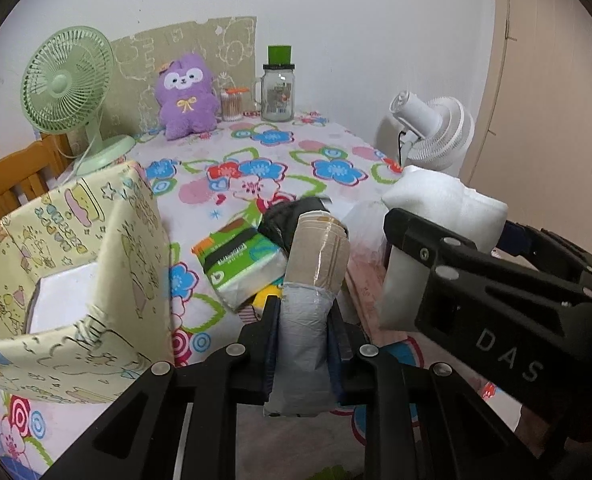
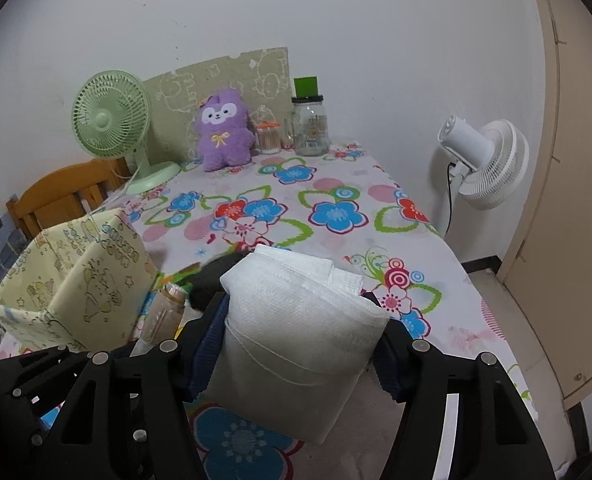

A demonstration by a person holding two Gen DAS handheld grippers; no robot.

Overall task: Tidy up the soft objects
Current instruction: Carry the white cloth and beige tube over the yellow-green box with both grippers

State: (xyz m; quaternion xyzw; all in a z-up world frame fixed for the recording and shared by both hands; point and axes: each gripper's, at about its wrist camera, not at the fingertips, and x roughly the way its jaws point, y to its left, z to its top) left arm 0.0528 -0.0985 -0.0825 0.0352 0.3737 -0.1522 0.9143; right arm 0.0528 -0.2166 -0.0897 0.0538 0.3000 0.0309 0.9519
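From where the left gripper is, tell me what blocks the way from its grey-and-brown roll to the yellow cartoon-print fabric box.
Nothing visible does. The left gripper is shut on the grey-and-brown roll, and the yellow cartoon-print fabric box stands just to its left, open-topped, with only air between. The green tissue pack lies lower, on the table.

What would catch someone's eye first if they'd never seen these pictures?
Probably the two loads up front: the left tool clamps a grey and tan roll, the right tool a white tissue pack. Next, the purple plush toy against the far wall and the yellow storage box on the left.
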